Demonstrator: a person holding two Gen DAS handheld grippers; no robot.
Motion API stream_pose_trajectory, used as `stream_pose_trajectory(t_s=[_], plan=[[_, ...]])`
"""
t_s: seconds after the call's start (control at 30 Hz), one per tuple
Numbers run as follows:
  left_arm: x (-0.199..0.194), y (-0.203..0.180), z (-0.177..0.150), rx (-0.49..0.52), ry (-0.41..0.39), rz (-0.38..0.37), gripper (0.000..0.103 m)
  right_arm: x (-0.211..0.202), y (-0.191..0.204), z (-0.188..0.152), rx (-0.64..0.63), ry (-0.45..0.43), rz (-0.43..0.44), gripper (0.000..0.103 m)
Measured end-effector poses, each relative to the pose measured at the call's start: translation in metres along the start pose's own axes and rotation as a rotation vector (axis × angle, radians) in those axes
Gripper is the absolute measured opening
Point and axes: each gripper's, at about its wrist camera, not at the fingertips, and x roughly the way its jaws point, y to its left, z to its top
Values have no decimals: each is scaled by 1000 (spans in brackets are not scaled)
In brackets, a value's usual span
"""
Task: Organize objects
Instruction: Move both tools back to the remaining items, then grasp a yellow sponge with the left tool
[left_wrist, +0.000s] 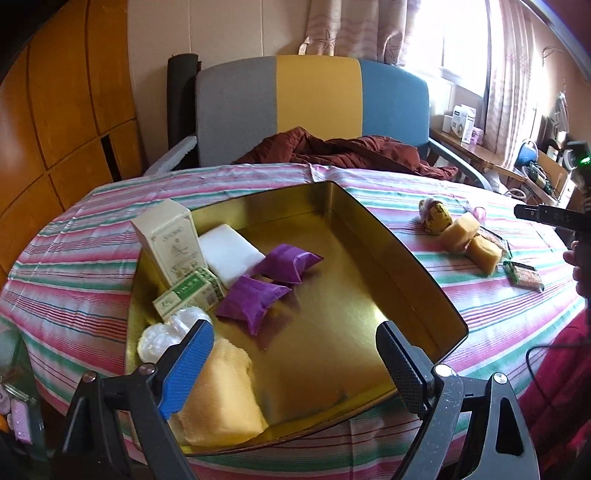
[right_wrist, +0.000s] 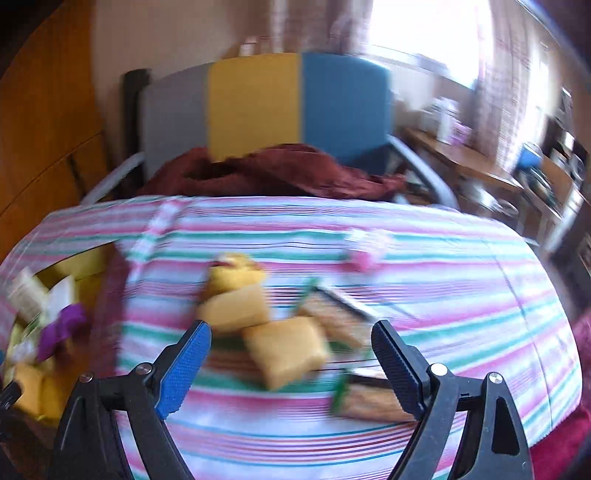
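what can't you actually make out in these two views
- Right wrist view: motion blur smears the yellow sponges and the packets, so no print is readable.
- Left wrist view: lettering on the green box is too small to read.
- Left wrist view: the left gripper's blue finger covers part of the yellow cloth and the clear wrapped item.
- Left wrist view: the right gripper is cut off by the frame edge.

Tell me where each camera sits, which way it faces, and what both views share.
Left wrist: on the left gripper, jaws open, looking down into the gold tray; a red sleeve shows at right.
Right wrist: on the right gripper, jaws open, facing the yellow blocks on the striped cloth; blurred.
Shared: the tray, the blocks, the cloth and the tricolour chair.
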Motion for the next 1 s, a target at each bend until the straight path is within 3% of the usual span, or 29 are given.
stream_pose_trajectory(t_s=[0.17,0.37,0.63,1.0], plan=[[6,-9,1,11,13,-19,90,17,-65,-10,307,61,9,90],[0,-22,15,23,-16,-63,90,24,-105,-25,524,108,21,90],[5,-48,30,74,-11,-110,90,28,-110,-30,555,142,26,90],[22,-102,75,64,30,-272,91,30,-109,-30,555,147,33,90]])
